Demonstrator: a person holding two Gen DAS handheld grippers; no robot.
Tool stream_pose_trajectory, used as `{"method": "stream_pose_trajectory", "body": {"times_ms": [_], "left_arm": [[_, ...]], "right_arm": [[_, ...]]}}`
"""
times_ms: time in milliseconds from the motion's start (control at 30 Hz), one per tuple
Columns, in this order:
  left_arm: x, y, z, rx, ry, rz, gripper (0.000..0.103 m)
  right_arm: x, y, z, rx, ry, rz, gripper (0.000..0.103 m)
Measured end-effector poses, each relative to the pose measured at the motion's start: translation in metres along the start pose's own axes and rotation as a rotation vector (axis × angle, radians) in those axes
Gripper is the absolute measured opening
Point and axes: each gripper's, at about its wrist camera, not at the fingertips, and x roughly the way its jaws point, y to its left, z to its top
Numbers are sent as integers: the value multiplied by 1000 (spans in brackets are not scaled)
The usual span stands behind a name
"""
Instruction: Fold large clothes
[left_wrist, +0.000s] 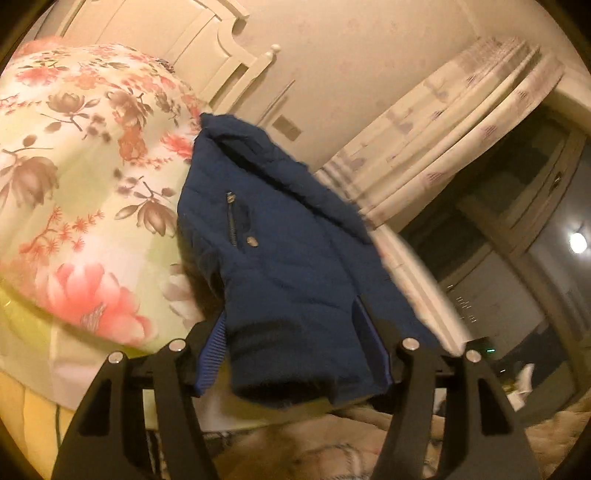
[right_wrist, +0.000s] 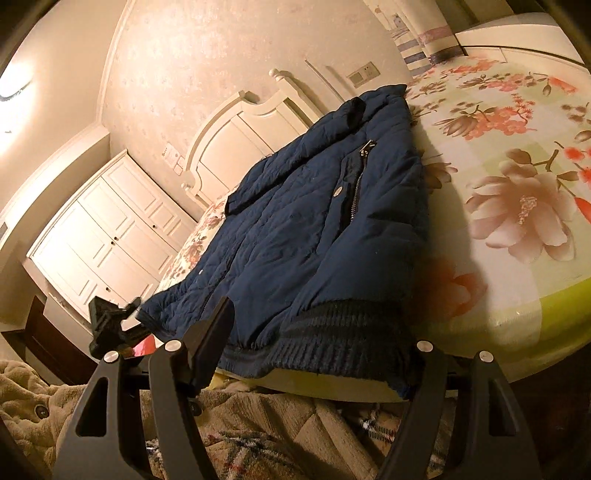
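A navy padded jacket (left_wrist: 280, 236) lies flat on a floral bedsheet (left_wrist: 74, 184), zip pocket up, its ribbed hem at the near edge of the bed. In the left wrist view one hem corner hangs between the fingers of my left gripper (left_wrist: 299, 354); the jaws stand apart and I see no pinch. In the right wrist view the jacket (right_wrist: 303, 229) stretches away toward the headboard. Its dark ribbed hem (right_wrist: 332, 343) fills the gap of my right gripper (right_wrist: 314, 354), uncrushed. The right finger is hidden behind the hem. The left gripper's black body (right_wrist: 107, 325) shows by the jacket's other corner.
The bed's yellow-green edge (right_wrist: 535, 314) runs just in front of both grippers. A cream headboard (right_wrist: 240, 147) and white wardrobe (right_wrist: 103, 240) stand beyond. Curtains (left_wrist: 443, 129) and a dark window (left_wrist: 517, 221) are to the right. Beige fleece cloth (right_wrist: 29, 398) lies below the grippers.
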Motion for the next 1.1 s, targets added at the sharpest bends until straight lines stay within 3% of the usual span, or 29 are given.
{"method": "stream_pose_trajectory", "body": {"times_ms": [67, 233, 300, 333, 367, 400, 467, 500, 667, 733, 933, 1100], "left_arm": [[18, 5, -1, -20, 32, 30, 73], [26, 8, -3, -25, 47, 38, 76], [23, 8, -1, -35, 39, 15, 59], [22, 9, 0, -48, 40, -3, 41], [24, 11, 2, -64, 53, -36, 32], [25, 10, 2, -65, 60, -43, 31], [28, 7, 2, -48, 70, -18, 22], [28, 6, 3, -53, 66, -17, 21], [-3, -3, 9, -74, -1, -91, 14], [-17, -12, 13, -70, -24, -132, 14], [-70, -54, 19, 2, -79, -248, 14], [-127, -79, 43, 27, -204, -392, 16]], "right_arm": [[0, 2, 0, -10, 2, -9, 72], [3, 5, 3, -23, 11, -35, 72], [9, 7, 7, -19, 9, -48, 71], [14, 8, 10, -16, 6, -53, 70], [15, 11, 11, -21, -3, -79, 69], [17, 17, 11, -44, 1, -106, 69], [19, 24, 11, -106, -5, -133, 38], [17, 23, 11, -102, -11, -138, 31], [-6, 40, 10, -156, -65, -146, 22], [-17, 49, 9, -173, -103, -127, 21], [-71, 98, 6, -261, -218, 40, 20], [-126, 153, 25, -378, -346, 133, 20]]}}
